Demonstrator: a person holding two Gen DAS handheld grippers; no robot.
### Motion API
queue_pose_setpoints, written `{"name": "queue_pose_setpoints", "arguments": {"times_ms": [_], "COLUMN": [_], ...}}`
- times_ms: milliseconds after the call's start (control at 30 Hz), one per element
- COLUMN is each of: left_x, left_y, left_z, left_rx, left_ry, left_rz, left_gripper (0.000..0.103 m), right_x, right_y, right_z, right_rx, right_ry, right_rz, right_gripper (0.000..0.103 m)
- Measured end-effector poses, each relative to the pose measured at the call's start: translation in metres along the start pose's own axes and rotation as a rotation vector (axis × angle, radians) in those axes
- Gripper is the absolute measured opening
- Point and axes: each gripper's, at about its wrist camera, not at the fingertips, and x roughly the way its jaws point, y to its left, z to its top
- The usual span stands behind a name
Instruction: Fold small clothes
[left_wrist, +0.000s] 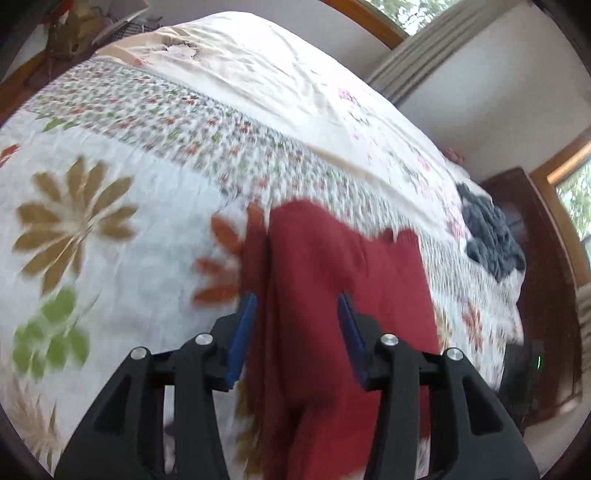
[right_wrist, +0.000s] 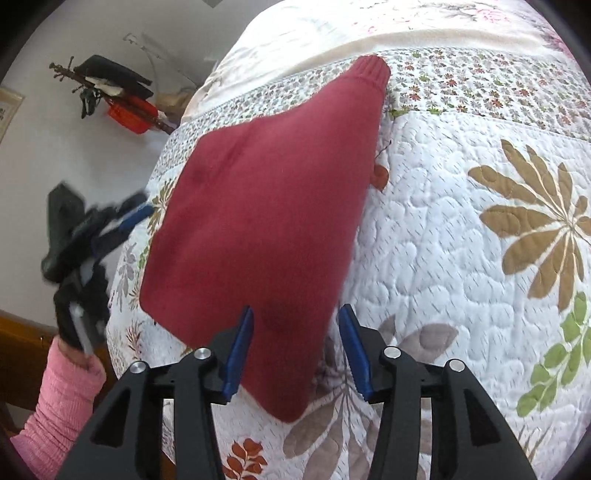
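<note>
Dark red knit garment (right_wrist: 266, 206) flat on floral quilted bedspread (right_wrist: 461, 240); left gripper (left_wrist: 297, 332) and right gripper (right_wrist: 295, 343) jaws spread wide, gripping nothing.

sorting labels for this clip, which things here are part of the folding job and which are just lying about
Part of the job:
red knit garment
left gripper
right gripper
floral quilted bedspread

Lying about:
dark grey crumpled cloth near the bed edge
red plastic crate by the wall

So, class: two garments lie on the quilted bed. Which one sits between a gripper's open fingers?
The dark red knit garment, lying flat; the grey-blue crumpled garment lies apart near the bed's edge.
</note>
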Motion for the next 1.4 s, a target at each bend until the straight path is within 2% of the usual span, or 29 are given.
{"name": "queue_pose_setpoints", "arguments": {"times_ms": [67,167,200,300,333,433,533,633,733,867,933,967,1000,1100,1233,1300,1400], "left_x": [0.024,0.054,0.061,0.068,0.066,0.042,0.029,0.051,0.064,0.048,0.033,0.025,0.019,0.011,0.030,0.044,0.065], "left_y": [0.000,0.002,0.002,-0.002,-0.005,-0.016,-0.011,0.009,0.014,0.009,0.010,0.012,0.015,0.022,0.027,0.028,0.029], "left_z": [0.019,0.031,0.032,0.032,0.032,0.027,0.023,0.021,0.021,0.022,0.020,0.018,0.014,-0.001,-0.013,-0.018,-0.022], "left_rx": [-0.030,-0.054,-0.057,-0.051,-0.032,0.008,0.022,-0.023,-0.017,-0.013,-0.019,-0.030,-0.040,-0.069,-0.073,-0.075,-0.072], "left_ry": [0.027,0.078,0.095,0.095,0.083,-0.017,-0.076,0.004,0.047,0.062,0.065,0.070,0.072,0.113,0.193,0.237,0.272], "left_rz": [-0.012,0.029,0.021,0.013,0.018,0.007,0.020,0.071,0.077,0.047,0.017,-0.007,-0.030,-0.122,-0.141,-0.174,-0.187], "left_gripper": [0.045,0.043,0.039,0.012,0.012,0.010,0.010,0.008,0.009,0.018,0.033,0.053,0.065,0.069,0.069,0.069,0.072], "right_x": [0.002,0.006,0.007,0.012,0.014,0.015,0.016,0.019,0.021,0.018,0.013,0.011,0.008,0.005,0.009,0.011,0.017], "right_y": [0.000,-0.001,-0.001,-0.001,-0.001,-0.005,-0.004,-0.001,0.003,0.008,0.008,0.007,0.005,-0.003,-0.015,-0.021,-0.023], "right_z": [0.002,0.003,0.003,0.002,0.001,-0.003,-0.005,-0.005,-0.005,-0.001,0.001,0.002,0.003,0.006,0.012,0.018,0.024], "right_rx": [-0.002,0.002,0.004,0.002,0.003,0.005,0.001,-0.002,-0.010,-0.022,-0.019,-0.015,-0.007,0.020,0.083,0.101,0.103], "right_ry": [-0.004,-0.002,0.000,0.006,0.008,0.010,0.012,0.015,0.023,0.025,0.012,0.008,0.000,-0.015,-0.021,-0.022,-0.011], "right_rz": [-0.006,-0.004,-0.001,-0.007,-0.008,0.001,0.005,0.005,-0.012,-0.021,-0.005,0.006,0.026,0.060,0.123,0.160,0.198], "right_gripper": [0.049,0.049,0.049,0.049,0.049,0.049,0.049,0.049,0.049,0.049,0.049,0.049,0.051,0.052,0.057,0.058,0.065]}}
